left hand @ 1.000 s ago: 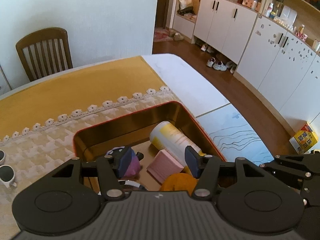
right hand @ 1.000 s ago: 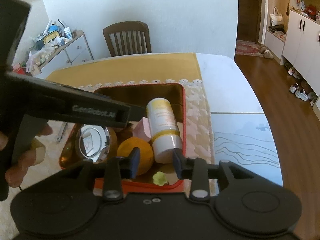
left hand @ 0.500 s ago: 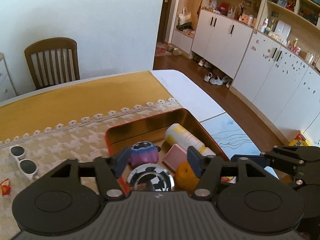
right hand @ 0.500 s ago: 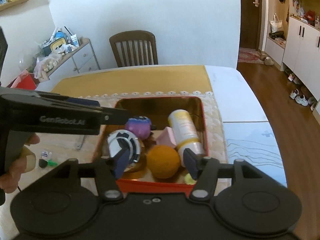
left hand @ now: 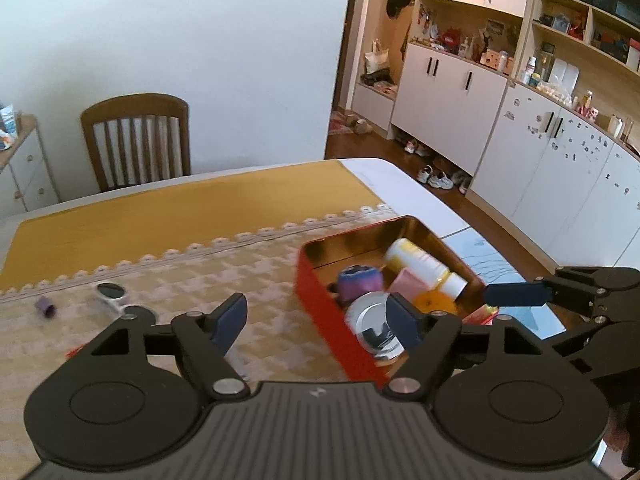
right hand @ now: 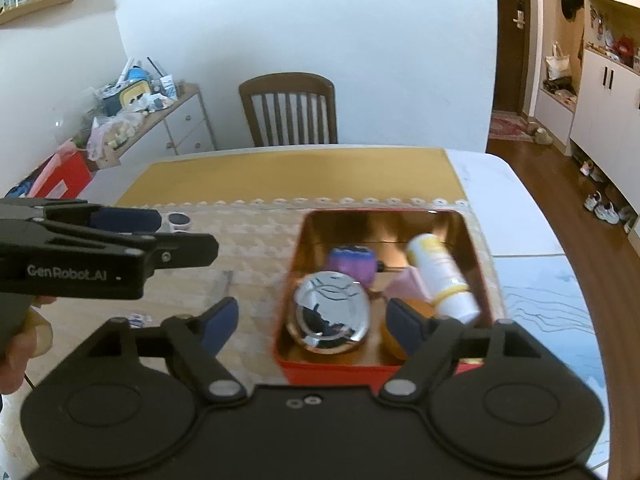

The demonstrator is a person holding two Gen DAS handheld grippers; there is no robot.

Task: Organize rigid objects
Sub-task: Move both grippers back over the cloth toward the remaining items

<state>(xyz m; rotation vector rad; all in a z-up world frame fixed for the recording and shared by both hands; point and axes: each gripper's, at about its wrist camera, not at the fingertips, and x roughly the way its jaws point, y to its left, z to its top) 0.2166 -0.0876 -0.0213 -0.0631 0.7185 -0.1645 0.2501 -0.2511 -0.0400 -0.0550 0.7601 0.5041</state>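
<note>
Both the left gripper [left hand: 316,320] and right gripper [right hand: 312,324] have just been opening, nothing between jaws. Beyond, the red tin [right hand: 296,280] is sitting on the table, holding a shiny, likely slippery metal lid [right hand: 330,312]; gripping its rim looks safest.

The white tabletop [right hand: 504,200] is covered for the most part by a mustard-yellow cloth [right hand: 288,172] and, nearer, a beige patterned cloth with a white lace edge [left hand: 224,272]. On the beige cloth sits an open red rectangular tin with a gold inside [right hand: 316,356]. Well apart from it lie white-framed sunglasses with dark lenses [left hand: 120,298] and a small purple cylinder [left hand: 45,306], both blurred. A pale blue mat with dark wavy lines [right hand: 548,300] lies on the bare white part, just beside the tin.
</note>
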